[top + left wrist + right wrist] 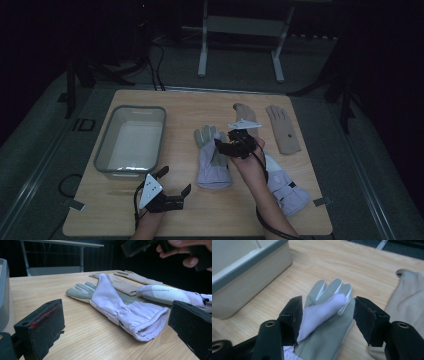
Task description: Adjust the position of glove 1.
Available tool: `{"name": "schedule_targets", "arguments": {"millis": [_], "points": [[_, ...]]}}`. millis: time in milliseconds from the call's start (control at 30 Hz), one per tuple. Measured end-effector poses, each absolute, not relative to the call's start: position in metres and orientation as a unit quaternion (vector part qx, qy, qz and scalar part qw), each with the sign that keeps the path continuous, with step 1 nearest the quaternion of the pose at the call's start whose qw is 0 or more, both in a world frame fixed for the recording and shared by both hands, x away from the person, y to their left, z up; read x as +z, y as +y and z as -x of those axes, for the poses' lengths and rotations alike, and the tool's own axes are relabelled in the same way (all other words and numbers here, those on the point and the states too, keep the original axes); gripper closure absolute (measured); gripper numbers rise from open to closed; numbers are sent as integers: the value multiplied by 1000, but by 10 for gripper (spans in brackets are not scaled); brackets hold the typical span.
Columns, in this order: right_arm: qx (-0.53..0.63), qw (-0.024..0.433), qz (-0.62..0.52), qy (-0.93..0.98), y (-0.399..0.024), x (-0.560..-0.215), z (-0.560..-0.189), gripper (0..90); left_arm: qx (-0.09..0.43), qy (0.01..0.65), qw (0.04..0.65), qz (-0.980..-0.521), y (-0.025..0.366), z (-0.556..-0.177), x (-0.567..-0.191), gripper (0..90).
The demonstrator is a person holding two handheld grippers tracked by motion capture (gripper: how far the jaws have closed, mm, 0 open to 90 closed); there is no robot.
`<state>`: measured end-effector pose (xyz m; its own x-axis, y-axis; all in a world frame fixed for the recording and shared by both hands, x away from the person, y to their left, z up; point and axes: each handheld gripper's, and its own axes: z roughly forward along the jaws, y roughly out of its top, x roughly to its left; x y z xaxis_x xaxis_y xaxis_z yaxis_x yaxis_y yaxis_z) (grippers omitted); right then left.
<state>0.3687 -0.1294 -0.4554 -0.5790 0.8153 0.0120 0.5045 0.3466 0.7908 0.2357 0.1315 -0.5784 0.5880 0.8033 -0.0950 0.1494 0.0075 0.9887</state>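
Holding: a pair of tongs in each hand, over a wooden desk (180, 220) in a dim room.
Right tongs (235, 141): raised above the middle of the desk, jaws parted and gripping nothing. In the right gripper view (327, 315) a folded flap of the lilac glove lies between the jaws, close against the left one; I cannot tell whether it touches.
Left tongs (175, 186): low near the front edge of the desk, released, jaws wide apart. In the left gripper view (115, 327) they look toward the cuff of the lilac glove.
Lilac glove (212, 157): flat on the desk at its centre, grey palm side up, fingers pointing away from me, cuff toward me, part of it folded over the palm.
Second lilac glove (286, 186): lying to the right, partly under my right forearm.
Tan gloves: one (282, 129) flat at the far right; another (244, 112) just beyond my right tongs.
Grey bin (106, 145): on the left of the desk, well apart from the gloves.
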Motion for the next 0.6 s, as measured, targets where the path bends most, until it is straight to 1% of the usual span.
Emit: {"name": "schedule_targets", "arguments": {"millis": [67, 100, 167, 200, 233, 400, 533, 600], "points": [[395, 200, -413, 796, -133, -452, -368, 378, 269, 365, 608, -651, 131, -236, -578, 9], [399, 191, -409, 798, -140, -448, -368, 367, 269, 365, 608, -652, 131, -236, -578, 9], [399, 191, -409, 798, -140, -448, -368, 367, 269, 365, 607, -652, 131, -236, -578, 9], [398, 193, -408, 799, -151, -442, -368, 369, 269, 365, 608, -652, 132, -236, -578, 9], [398, 193, -408, 799, -151, -442, -368, 369, 269, 365, 608, -652, 131, -236, -578, 9], [399, 210, -408, 794, -178, -437, -366, 381, 268, 364, 608, -652, 131, -236, -578, 9], [403, 213, -412, 789, -199, -437, -363, 407, 267, 366, 609, -652, 132, -236, -578, 9], [404, 212, -412, 789, -210, -437, -362, 402, 267, 365, 609, -652, 132, -236, -578, 9]]}}
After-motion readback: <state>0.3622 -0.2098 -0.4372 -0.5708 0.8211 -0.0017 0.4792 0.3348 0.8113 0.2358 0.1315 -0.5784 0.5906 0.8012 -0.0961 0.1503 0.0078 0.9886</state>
